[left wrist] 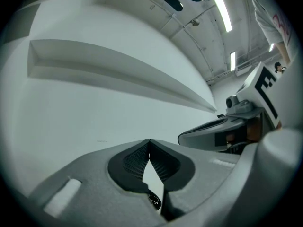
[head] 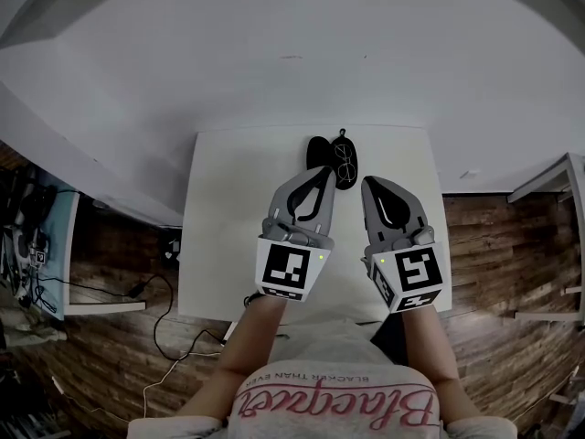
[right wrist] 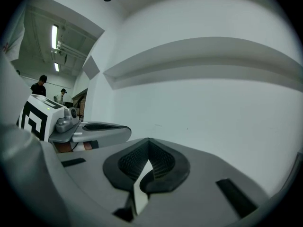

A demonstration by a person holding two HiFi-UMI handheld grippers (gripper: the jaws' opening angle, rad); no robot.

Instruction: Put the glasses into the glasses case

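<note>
Closest to you, the left gripper [head: 322,174] and right gripper [head: 375,186] hang side by side above the white table [head: 219,245]. Each has its jaws met at the tips, with nothing between them. Just ahead of those tips, the round wire glasses [head: 345,165] lie on the dark glasses case [head: 318,151] at the table's far edge. You can't tell from here whether they sit inside an open half or merely on top. Either way, that thin frame looks delicate: touch it only by bridge or temple, never a lens, and steady the case with your other tongs.
</note>
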